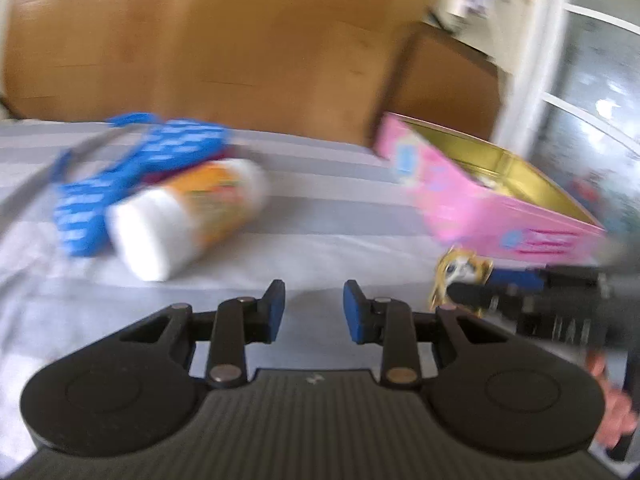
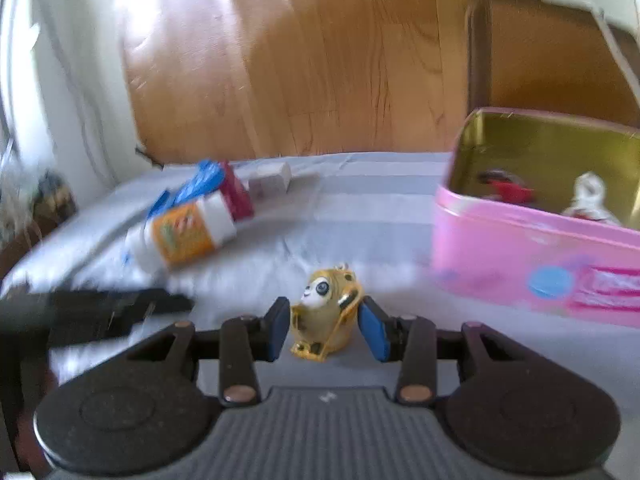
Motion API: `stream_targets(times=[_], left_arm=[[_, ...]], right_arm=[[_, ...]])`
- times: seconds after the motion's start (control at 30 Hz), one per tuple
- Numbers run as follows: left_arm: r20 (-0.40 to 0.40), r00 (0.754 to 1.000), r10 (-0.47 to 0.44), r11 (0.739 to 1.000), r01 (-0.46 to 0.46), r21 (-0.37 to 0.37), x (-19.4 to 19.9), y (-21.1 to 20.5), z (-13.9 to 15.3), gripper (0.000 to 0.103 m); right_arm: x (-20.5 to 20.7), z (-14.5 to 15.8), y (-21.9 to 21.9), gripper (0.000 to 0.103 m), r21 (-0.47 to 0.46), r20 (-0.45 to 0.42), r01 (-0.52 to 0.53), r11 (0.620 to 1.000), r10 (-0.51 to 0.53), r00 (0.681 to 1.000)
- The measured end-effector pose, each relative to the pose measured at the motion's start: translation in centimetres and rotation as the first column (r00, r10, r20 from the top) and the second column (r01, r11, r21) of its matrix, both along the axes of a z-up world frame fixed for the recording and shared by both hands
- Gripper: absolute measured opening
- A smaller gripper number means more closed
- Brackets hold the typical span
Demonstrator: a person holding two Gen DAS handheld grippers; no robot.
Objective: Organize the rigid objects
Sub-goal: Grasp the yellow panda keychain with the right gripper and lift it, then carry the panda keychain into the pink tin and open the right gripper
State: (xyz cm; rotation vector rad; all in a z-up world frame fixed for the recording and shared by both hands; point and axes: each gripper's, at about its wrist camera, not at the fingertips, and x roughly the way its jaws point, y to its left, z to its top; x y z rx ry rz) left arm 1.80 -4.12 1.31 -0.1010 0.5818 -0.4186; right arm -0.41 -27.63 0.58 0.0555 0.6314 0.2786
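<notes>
A small golden panda figurine (image 2: pixel 326 320) stands on the grey striped cloth between the fingers of my right gripper (image 2: pixel 328 330); the blue pads sit close at each side, and contact is unclear. The figurine also shows in the left wrist view (image 1: pixel 460 274), with the right gripper (image 1: pixel 520 300) reaching it from the right. My left gripper (image 1: pixel 314 310) is open and empty above the cloth. A pink tin (image 2: pixel 500 256) with a gold inside holds a red item (image 2: pixel 508 190) and a white figure (image 2: pixel 590 196). The tin also shows in the left wrist view (image 1: pixel 472 208).
A white bottle with an orange label (image 1: pixel 188 216) lies on its side at the left, beside a blue packet (image 1: pixel 120 176). In the right wrist view the bottle (image 2: pixel 184 234), a dark red box (image 2: pixel 238 194) and a white box (image 2: pixel 270 182) lie together. Wooden floor lies beyond the cloth's edge.
</notes>
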Motion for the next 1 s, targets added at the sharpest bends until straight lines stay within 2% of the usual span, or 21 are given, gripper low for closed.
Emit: stream_targets(times=[0.07,0.2,0.37,0.47,0.57,0.67,0.7,0.73,0.8,0.87,0.93,1.0], left_arm=[[-0.023,0.998,-0.051,0.999,0.051,0.014,0.1,-1.9,0.3,0.034],[-0.125,0.985,-0.119,0.993,0.121,0.001,1.0,-4.2,-0.1,0.034],[-0.132,0.970,-0.204,0.978,0.195,-0.073,0.1,-5.4,2.1,0.034],[-0.133,0.954,-0.269,0.963,0.262,-0.069,-0.5,-7.3,3.1,0.034],[-0.166,0.933,-0.318,0.948,0.315,-0.044,-0.5,-9.5,2.8,0.034],[-0.188,0.921,-0.343,0.938,0.347,-0.008,-0.5,-11.5,2.3,0.038],[-0.189,0.919,-0.346,0.936,0.353,0.002,-0.6,-12.0,2.1,0.044],[-0.186,0.919,-0.348,0.934,0.356,0.011,-0.5,-12.4,1.9,0.046],[-0.194,0.918,-0.347,0.933,0.358,0.025,-0.2,-12.6,1.5,0.045],[-0.192,0.919,-0.344,0.935,0.354,0.020,0.0,-12.7,1.2,0.045],[-0.204,0.917,-0.343,0.936,0.353,0.012,0.1,-12.8,1.2,0.037],[-0.201,0.915,-0.349,0.933,0.358,0.014,-0.2,-13.0,1.4,0.037]], right_arm=[[-2.3,0.0,-0.5,0.039,-0.053,0.030,0.010,0.999,-0.009,0.999],[-5.0,0.0,-1.0,0.040,-0.114,0.068,0.038,0.993,-0.030,0.997],[-6.6,-0.2,-2.2,0.052,-0.103,0.094,0.055,0.993,-0.045,0.995],[-7.1,-0.2,-2.7,0.052,-0.093,0.106,0.058,0.994,-0.048,0.993],[-7.5,-0.6,-2.8,0.053,-0.108,0.115,0.057,0.993,-0.044,0.992],[-7.4,-0.8,-2.9,0.055,-0.111,0.111,0.061,0.992,-0.049,0.993],[-7.3,-0.9,-2.9,0.056,-0.111,0.108,0.062,0.992,-0.050,0.993],[-7.1,-1.0,-3.0,0.057,-0.116,0.107,0.065,0.991,-0.053,0.993],[-6.7,-1.2,-3.0,0.061,-0.121,0.103,0.068,0.990,-0.055,0.993],[-6.2,-1.2,-2.9,0.061,-0.121,0.100,0.064,0.991,-0.052,0.994],[-5.7,-1.3,-2.5,0.054,-0.134,0.092,0.053,0.990,-0.040,0.995],[-5.5,-1.4,-2.6,0.051,-0.144,0.092,0.074,0.987,-0.061,0.994]])
